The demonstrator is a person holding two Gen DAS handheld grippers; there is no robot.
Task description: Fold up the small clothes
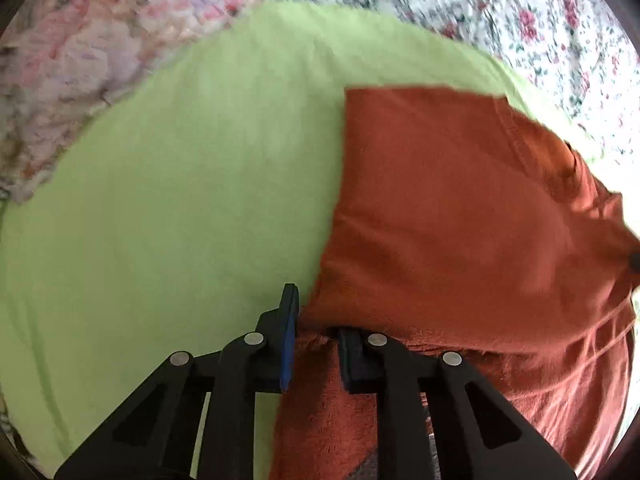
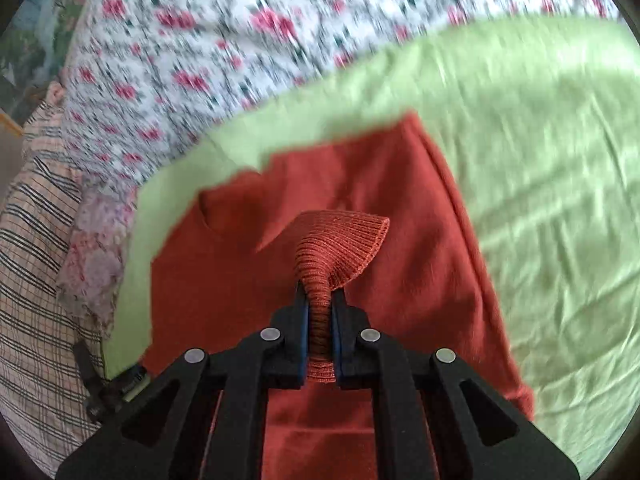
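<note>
- I see a big flowery bedspread (image 2: 240, 40), white with little red roses. It fills the far part of both views and it looks blurry.
- On top of it lies a light green sheet (image 1: 180, 180). It is wide and mostly flat, with small wrinkles on the right side in my right view.
- On the green sheet lies my rust-orange shirt (image 1: 460, 208). This is the small piece of clothing I am folding. It sits toward the right of my left view and in the middle of my right view, and part of it hangs up toward both claws.
- At the left edge of my right view I see a checked cloth (image 2: 36, 280), pink with dark lines. Next to it is a pale pink flowery cloth (image 2: 96, 256), which touches the edge of the green sheet.
- My right claw (image 2: 320, 304) is squeezed narrow on the ribbed cuff (image 2: 340, 248) of the orange shirt. The cuff is bunched up tight between the two fingers, and its end fans out past the tips.
- My left claw (image 1: 316, 320) has its fingers a little way apart. Orange cloth fills the gap between them, and a fold of the shirt covers the tip of the right-hand finger. It looks like the claw is pinching the shirt's edge.
- The blue pad (image 1: 289, 340) on the left-hand finger shows, right beside the orange cloth.
</note>
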